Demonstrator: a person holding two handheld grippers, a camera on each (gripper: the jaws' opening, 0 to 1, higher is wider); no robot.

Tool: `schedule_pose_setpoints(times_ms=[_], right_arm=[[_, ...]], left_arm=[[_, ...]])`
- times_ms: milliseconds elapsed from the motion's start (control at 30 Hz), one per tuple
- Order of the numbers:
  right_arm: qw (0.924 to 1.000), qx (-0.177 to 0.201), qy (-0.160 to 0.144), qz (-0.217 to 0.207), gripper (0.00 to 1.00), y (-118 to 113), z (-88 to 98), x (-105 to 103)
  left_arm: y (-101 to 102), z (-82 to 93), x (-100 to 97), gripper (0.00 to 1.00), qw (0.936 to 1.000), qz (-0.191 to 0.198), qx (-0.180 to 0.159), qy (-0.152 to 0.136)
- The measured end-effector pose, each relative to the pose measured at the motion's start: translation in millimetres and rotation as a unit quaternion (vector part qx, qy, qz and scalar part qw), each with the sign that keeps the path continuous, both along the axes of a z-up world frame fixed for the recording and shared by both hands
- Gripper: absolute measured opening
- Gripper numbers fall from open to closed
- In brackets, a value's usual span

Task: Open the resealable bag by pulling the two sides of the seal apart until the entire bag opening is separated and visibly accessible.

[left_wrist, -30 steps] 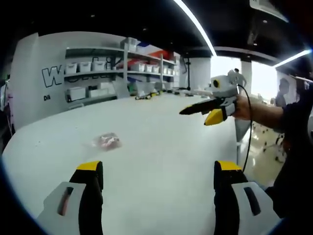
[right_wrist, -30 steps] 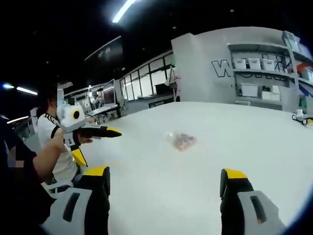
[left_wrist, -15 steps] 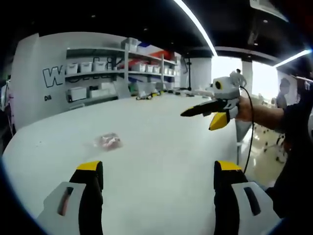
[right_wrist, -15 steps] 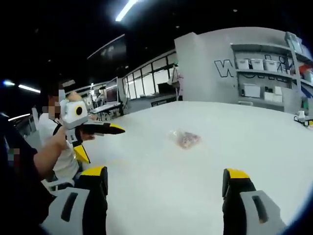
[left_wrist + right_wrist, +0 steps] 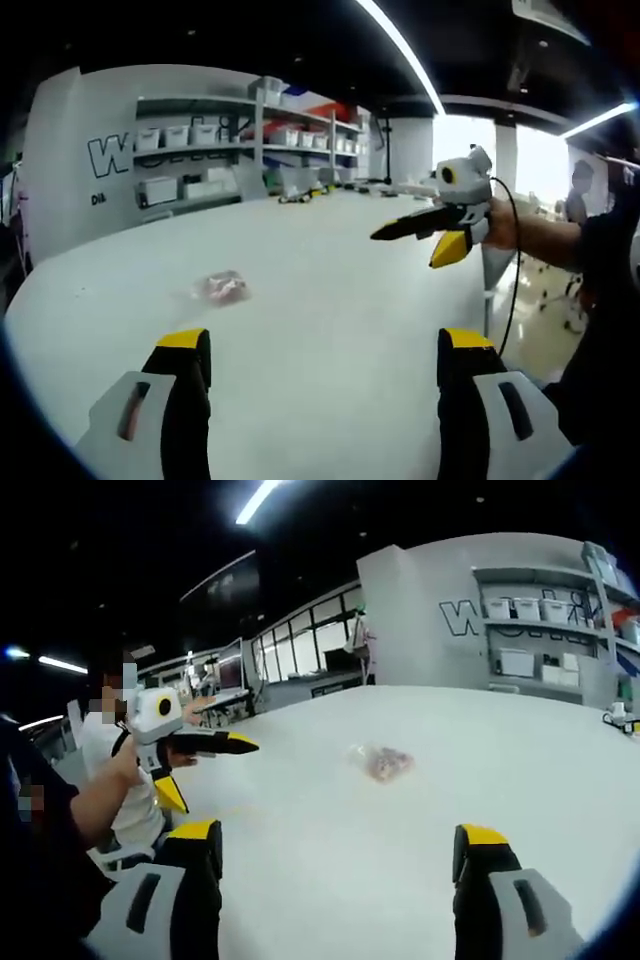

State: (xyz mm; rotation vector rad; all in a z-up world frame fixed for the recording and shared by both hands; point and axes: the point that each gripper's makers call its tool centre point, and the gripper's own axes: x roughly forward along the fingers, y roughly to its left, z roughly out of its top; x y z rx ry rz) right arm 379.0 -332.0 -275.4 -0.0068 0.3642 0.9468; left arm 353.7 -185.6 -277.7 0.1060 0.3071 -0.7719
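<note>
Bag [image 5: 220, 289] [image 5: 381, 762] lies alone on the white worktop [image 5: 330, 290] [image 5: 330, 820], sealed end unclear. Left gripper [image 5: 320, 385] and right gripper [image 5: 335, 865] hang well short of the bag, jaws spread, holding nothing.

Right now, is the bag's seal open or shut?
Cannot tell. The bag lies on the table, small and blurred, with pinkish contents; its seal is too small to read. Both claws are open and away from it.

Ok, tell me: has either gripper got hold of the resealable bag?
No. The resealable bag lies alone on the white table, apart from both open grippers.
</note>
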Motion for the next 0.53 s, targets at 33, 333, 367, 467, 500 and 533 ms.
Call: schedule_pose_setpoints(times_ms=[33, 333, 367, 467, 500, 533], right_arm=[[1.0000, -0.002, 0.001, 0.001, 0.97, 0.2, -1.0, -0.8], [1.0000, -0.003, -0.004, 0.003, 0.96, 1.1, 2.4, -1.7], [1.0000, -0.003, -0.004, 0.004, 0.96, 1.8, 2.1, -2.0], [1.0000, -0.004, -0.001, 0.006, 0.96, 3.1, 0.1, -3.3], [1.0000, -0.004, 0.000, 0.006, 0.96, 3.0, -0.3, -2.7], [1.0000, -0.004, 0.000, 0.005, 0.96, 2.7, -0.6, -2.2]], left_arm=[[-0.3, -0.2, 0.1, 0.93, 1.0000, 0.000, 0.000, 0.000], [-2.2, 0.4, 0.1, 0.93, 1.0000, -0.002, 0.000, -0.001], [-2.4, 0.5, 0.1, 0.93, 1.0000, -0.002, -0.001, -0.001], [-2.5, 0.1, 0.3, 0.93, 1.0000, -0.002, -0.001, 0.000], [-2.6, -0.5, 0.4, 0.93, 1.0000, -0.003, 0.000, 0.000], [-2.6, -0.6, 0.5, 0.93, 1.0000, -0.003, 0.001, 0.001]])
